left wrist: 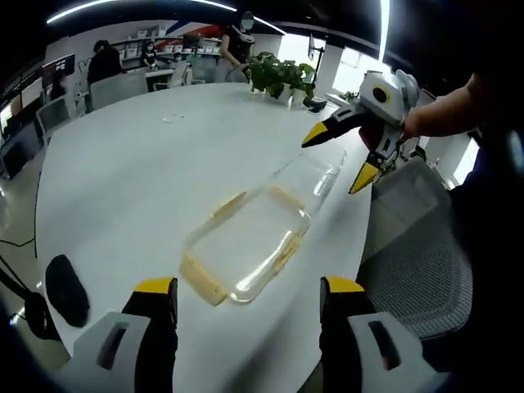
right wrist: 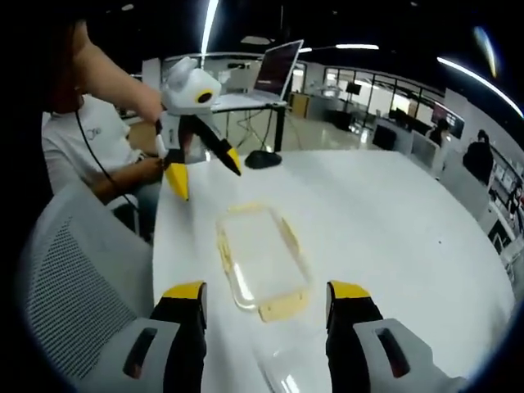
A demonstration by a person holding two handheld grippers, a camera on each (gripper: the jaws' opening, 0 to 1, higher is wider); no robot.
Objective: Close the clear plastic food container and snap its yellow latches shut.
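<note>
In the left gripper view, your left gripper [left wrist: 248, 315] hangs above the near edge of the white table [left wrist: 155, 164], with its two yellow-tipped jaws wide apart and nothing between them. Just beyond them the clear container [left wrist: 246, 241] lies flat on the table, with its yellow latches [left wrist: 201, 282] folded out at the rim. The clear lid [left wrist: 315, 176] lies on the table at its far end. Your right gripper [left wrist: 348, 155] hovers over that lid, its jaws spread. A potted plant [left wrist: 282, 78] stands far across the table. In the right gripper view, your right gripper [right wrist: 266, 315] holds nothing, jaws apart, with the container [right wrist: 262, 262] just ahead. Your left gripper [right wrist: 201, 168] hangs open beyond it, near a grey mesh chair [right wrist: 78, 278].
</note>
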